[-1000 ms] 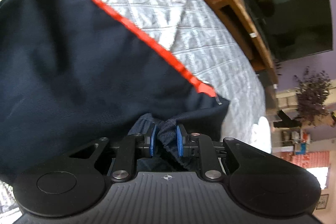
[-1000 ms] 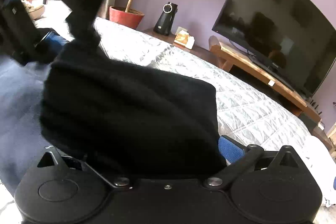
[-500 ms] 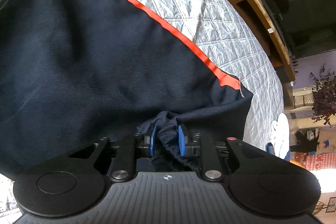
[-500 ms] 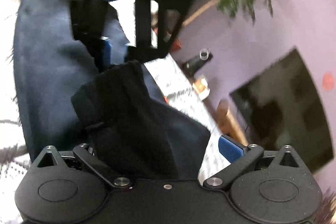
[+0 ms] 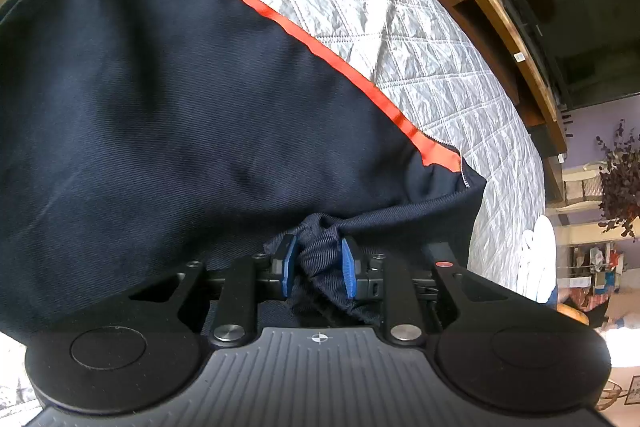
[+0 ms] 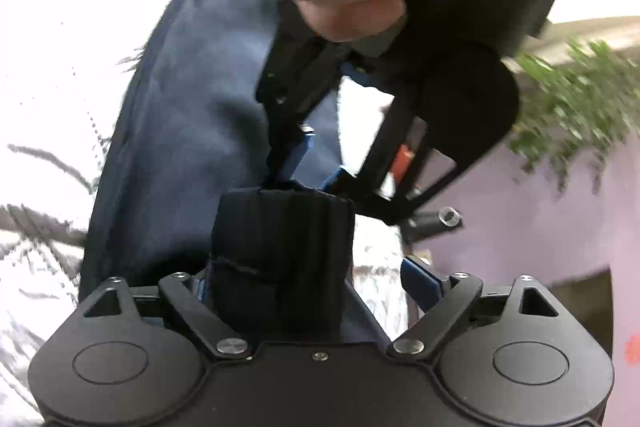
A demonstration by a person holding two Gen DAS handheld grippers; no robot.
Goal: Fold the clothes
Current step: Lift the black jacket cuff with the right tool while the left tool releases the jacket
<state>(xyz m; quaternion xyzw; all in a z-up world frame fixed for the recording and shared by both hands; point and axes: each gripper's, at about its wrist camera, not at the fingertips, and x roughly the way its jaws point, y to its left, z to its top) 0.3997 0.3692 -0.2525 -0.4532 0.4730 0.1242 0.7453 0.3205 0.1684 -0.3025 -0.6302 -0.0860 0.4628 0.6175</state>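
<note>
Now I have my left gripper (image 5: pixel 318 263) pinched on a bunched corner of the navy garment with an orange zip edge (image 5: pixel 200 99), spread over the grey quilted bed (image 5: pixel 400 27). My right gripper (image 6: pixel 304 287) stands wide, ribbed hem loose between. Mid-fold, I judge; next needs the right closing on cloth.

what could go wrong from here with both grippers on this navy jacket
1. The left gripper pinches only a small bunched wad of the navy jacket near its corner, so a tug could pull the fabric free.
2. The right gripper has its jaws spread wide with the ribbed cuff lying loosely between them; it may drop out.
3. In the right wrist view the two grippers are close together and the picture is blurred; they could collide.
</note>
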